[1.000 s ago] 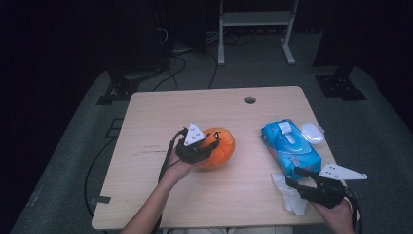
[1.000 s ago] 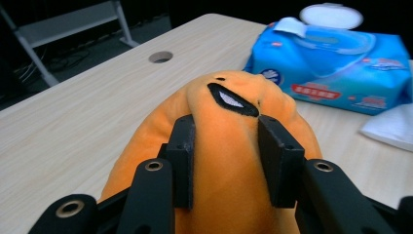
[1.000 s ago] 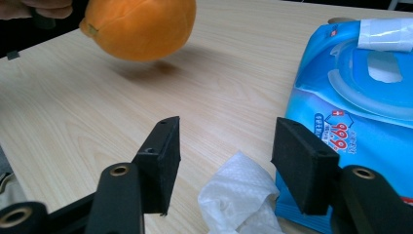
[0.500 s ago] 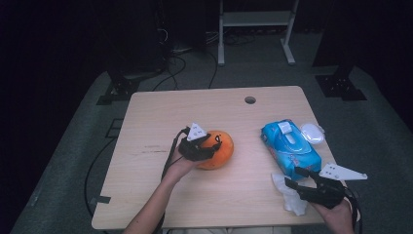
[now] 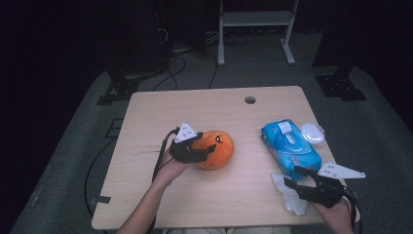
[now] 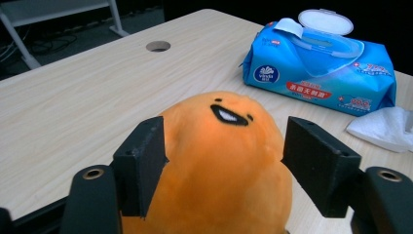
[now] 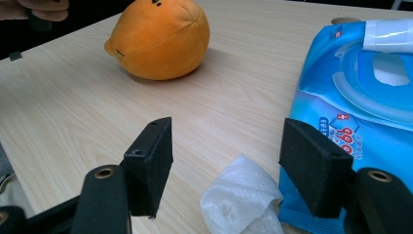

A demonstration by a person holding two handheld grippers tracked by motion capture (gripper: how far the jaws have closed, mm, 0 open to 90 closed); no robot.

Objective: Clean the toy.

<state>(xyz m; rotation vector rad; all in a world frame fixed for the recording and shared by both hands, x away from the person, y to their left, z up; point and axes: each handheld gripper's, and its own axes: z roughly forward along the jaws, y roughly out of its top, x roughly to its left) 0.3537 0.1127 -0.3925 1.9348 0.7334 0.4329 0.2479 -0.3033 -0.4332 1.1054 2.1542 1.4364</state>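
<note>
Orange plush toy (image 5: 215, 148) sits on the wooden table (image 5: 146, 117) a bit left of center, small black face on its top. Left gripper (image 5: 207, 150) comes at it from about 8 o'clock in the high view, hand behind it at the plush's lower left, grey plate on top. In the left gripper view the plush (image 6: 216, 161) lies right between the two black jaws; left pad looks to be touching its side, right pad stands just clear with a sliver of table showing. Jaws have just been opening, so the left gripper is released around the plush, not squeezing it.

Blue wipes pack (image 5: 290, 148) is at roughly 3 o'clock from the plush, well apart, lid flipped up at its far end. White wipe (image 5: 291, 195) lies crumpled on the table just beside the pack's near end, about 4 o'clock from the plush. Right gripper (image 5: 296, 176) hangs at the near right edge of the table, tips over the wipe and next to the pack. Right gripper view: jaws spread wide, just been opening a little more, wipe (image 7: 241, 202) low between them but untouched, pack (image 7: 355, 112) just past the right jaw, plush (image 7: 158, 39) off at 11 o'clock, well apart
</note>
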